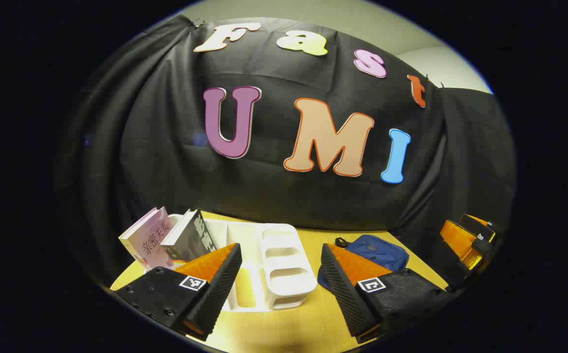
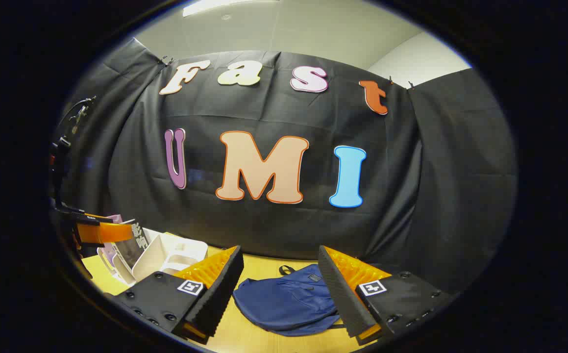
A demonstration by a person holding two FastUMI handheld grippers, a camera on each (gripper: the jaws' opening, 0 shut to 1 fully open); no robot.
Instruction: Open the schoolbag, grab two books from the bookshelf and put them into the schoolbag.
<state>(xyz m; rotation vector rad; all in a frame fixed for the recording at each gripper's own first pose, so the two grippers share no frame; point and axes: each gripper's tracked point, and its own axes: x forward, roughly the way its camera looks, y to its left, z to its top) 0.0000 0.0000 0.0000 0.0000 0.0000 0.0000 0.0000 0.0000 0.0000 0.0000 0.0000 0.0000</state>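
Observation:
A blue schoolbag [image 2: 284, 299] lies flat on the wooden table [image 2: 259, 262], just beyond my right gripper [image 2: 280, 252], which is open and holds nothing. The same schoolbag [image 1: 379, 250] sits off to the right in the left gripper view. A white bookshelf [image 1: 284, 264] stands ahead of my left gripper [image 1: 281, 247], also open with nothing between its fingers. Two books lean in the shelf's left end: a pink book [image 1: 146, 235] and a dark book [image 1: 193, 238]. From the right gripper view, the bookshelf [image 2: 166, 255] and dark book [image 2: 132, 245] are at the left.
The other gripper [image 1: 470, 238] hovers at the far right of the left gripper view, beyond the bag. In the right gripper view, the left gripper [image 2: 100, 231] is at the far left, over the books. Black cloth walls close the table's back and sides.

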